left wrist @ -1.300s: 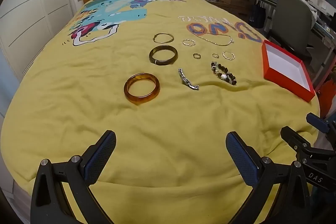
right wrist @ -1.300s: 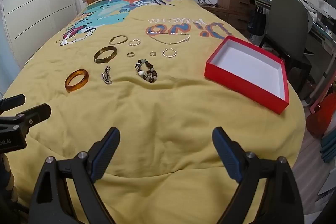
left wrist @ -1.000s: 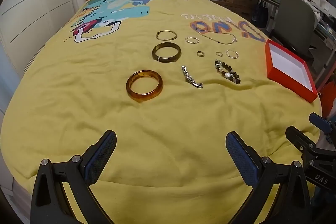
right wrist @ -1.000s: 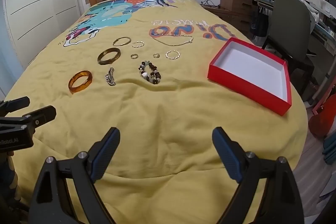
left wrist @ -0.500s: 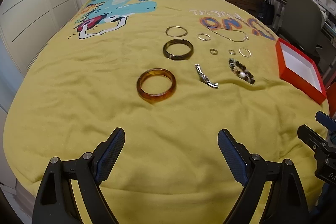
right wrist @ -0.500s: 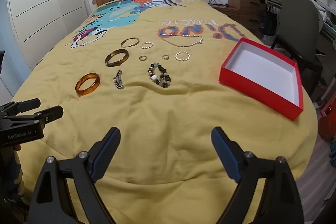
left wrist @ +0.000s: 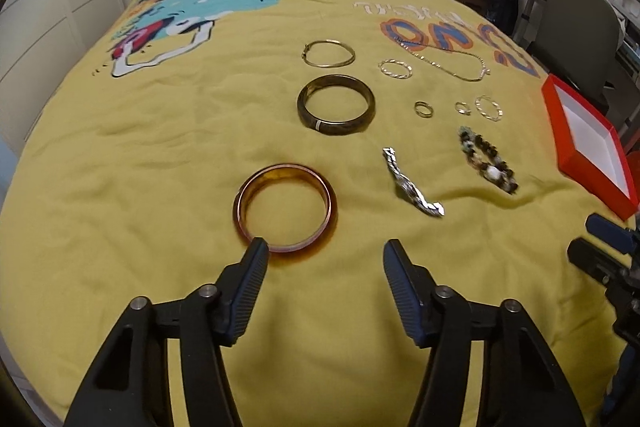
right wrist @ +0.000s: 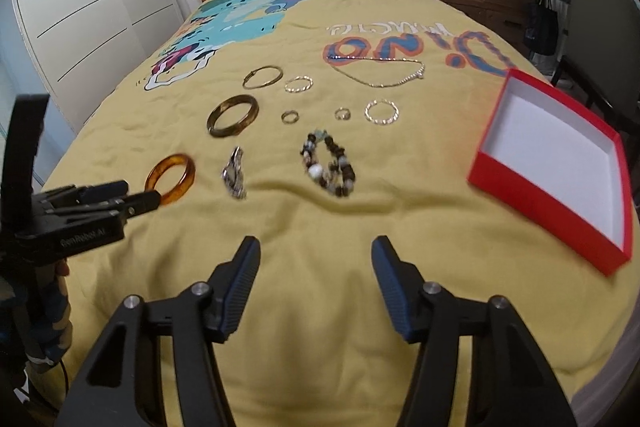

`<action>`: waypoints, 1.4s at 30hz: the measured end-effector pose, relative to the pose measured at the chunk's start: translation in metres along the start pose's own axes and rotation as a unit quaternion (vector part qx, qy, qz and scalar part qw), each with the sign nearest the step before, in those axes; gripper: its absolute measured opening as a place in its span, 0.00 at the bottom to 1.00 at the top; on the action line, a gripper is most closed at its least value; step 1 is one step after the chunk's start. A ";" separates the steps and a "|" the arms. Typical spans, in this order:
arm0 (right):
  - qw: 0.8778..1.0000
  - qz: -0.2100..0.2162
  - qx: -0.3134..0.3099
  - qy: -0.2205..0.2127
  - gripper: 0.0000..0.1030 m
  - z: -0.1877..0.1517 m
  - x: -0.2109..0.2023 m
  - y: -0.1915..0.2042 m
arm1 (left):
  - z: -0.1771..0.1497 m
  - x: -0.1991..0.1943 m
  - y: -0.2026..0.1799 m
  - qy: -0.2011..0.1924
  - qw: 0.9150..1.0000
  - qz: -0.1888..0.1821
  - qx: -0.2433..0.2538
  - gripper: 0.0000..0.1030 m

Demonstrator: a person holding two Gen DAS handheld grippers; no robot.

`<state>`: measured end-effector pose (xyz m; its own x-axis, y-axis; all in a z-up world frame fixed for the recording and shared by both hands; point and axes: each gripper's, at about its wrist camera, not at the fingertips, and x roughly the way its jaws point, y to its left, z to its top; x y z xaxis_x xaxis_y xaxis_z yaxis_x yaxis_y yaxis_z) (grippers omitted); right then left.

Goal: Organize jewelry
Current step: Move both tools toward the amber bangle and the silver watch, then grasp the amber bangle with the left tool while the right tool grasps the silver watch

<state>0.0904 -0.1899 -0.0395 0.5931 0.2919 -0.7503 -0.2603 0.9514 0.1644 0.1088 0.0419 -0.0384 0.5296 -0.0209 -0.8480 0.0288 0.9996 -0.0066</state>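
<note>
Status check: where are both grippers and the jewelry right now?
Left gripper open at amber bangle. Right gripper open, empty, short of beaded bracelet. Red box empty. Nothing blocking.

An amber bangle (left wrist: 285, 213) lies flat on the yellow bedspread (left wrist: 160, 155), nearest of the pieces. Beyond it rests a dark brown bangle (left wrist: 336, 105), then a thin gold hoop bracelet (left wrist: 328, 53). To the right, a crumpled silver chain bracelet (left wrist: 412, 189) lies beside a beaded bracelet (left wrist: 487, 165) of brown and pale stones. Farther back sit two small rings (left wrist: 423, 109), two twisted wire hoops (left wrist: 395, 69) and a gold necklace (left wrist: 448, 61) spread open. An open red box (right wrist: 554, 165) with a white inside lies at the right, apart from the pieces.
</note>
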 end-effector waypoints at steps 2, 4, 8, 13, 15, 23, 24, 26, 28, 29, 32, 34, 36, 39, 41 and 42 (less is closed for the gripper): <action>1.000 0.005 0.000 0.002 0.54 0.009 0.010 0.000 | 0.007 0.013 0.003 0.008 1.000 0.001 0.002 0.54; 1.000 0.016 0.001 0.005 0.54 0.018 0.021 0.002 | 0.011 0.023 0.005 0.014 1.000 0.000 0.005 0.51; 0.999 0.045 -0.012 0.017 0.54 0.028 0.041 0.017 | 0.017 0.045 0.006 0.032 0.999 -0.013 0.016 0.39; 0.996 0.074 -0.037 0.032 0.47 0.036 0.065 0.040 | 0.018 0.065 0.009 0.047 0.998 -0.033 0.023 0.34; 0.995 0.083 -0.045 0.040 0.40 0.038 0.076 0.047 | 0.019 0.066 0.012 0.044 0.998 -0.041 0.024 0.19; 0.990 0.097 -0.072 0.067 0.30 0.045 0.114 0.071 | 0.026 0.057 0.041 0.025 0.998 -0.061 -0.007 0.10; 0.990 0.096 -0.074 0.071 0.29 0.045 0.118 0.073 | 0.027 0.055 0.043 0.022 0.998 -0.062 -0.009 0.09; 0.990 0.089 -0.078 0.078 0.26 0.044 0.127 0.078 | 0.028 0.051 0.049 0.017 0.998 -0.063 -0.015 0.09; 0.990 0.081 -0.080 0.082 0.24 0.043 0.131 0.080 | 0.029 0.047 0.055 0.012 0.998 -0.061 -0.019 0.09; 0.990 0.077 -0.080 0.083 0.18 0.043 0.134 0.080 | 0.028 0.046 0.056 0.010 0.998 -0.060 -0.021 0.09; 0.991 0.071 -0.078 0.084 0.11 0.044 0.134 0.079 | 0.027 0.040 0.060 0.008 0.998 -0.053 -0.025 0.09; 0.991 0.071 -0.076 0.081 0.11 0.046 0.129 0.081 | 0.027 0.035 0.060 0.005 0.998 -0.050 -0.027 0.09; 0.992 0.073 -0.075 0.074 0.10 0.047 0.119 0.081 | 0.027 0.026 0.058 0.001 0.999 -0.046 -0.029 0.09; 0.993 0.077 -0.071 0.058 0.10 0.047 0.096 0.077 | 0.025 0.008 0.054 -0.010 0.999 -0.043 -0.028 0.09; 0.994 0.078 -0.064 0.046 0.10 0.045 0.079 0.072 | 0.024 -0.006 0.046 -0.017 0.999 -0.044 -0.026 0.09; 0.995 0.077 -0.059 0.039 0.10 0.043 0.068 0.068 | 0.024 -0.011 0.042 -0.019 0.998 -0.047 -0.025 0.09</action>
<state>0.1459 -0.1016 -0.0516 0.4799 0.4209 -0.7697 -0.4336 0.8765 0.2090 0.1247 0.0839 -0.0169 0.5592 -0.1137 -0.8212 0.0371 0.9930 -0.1123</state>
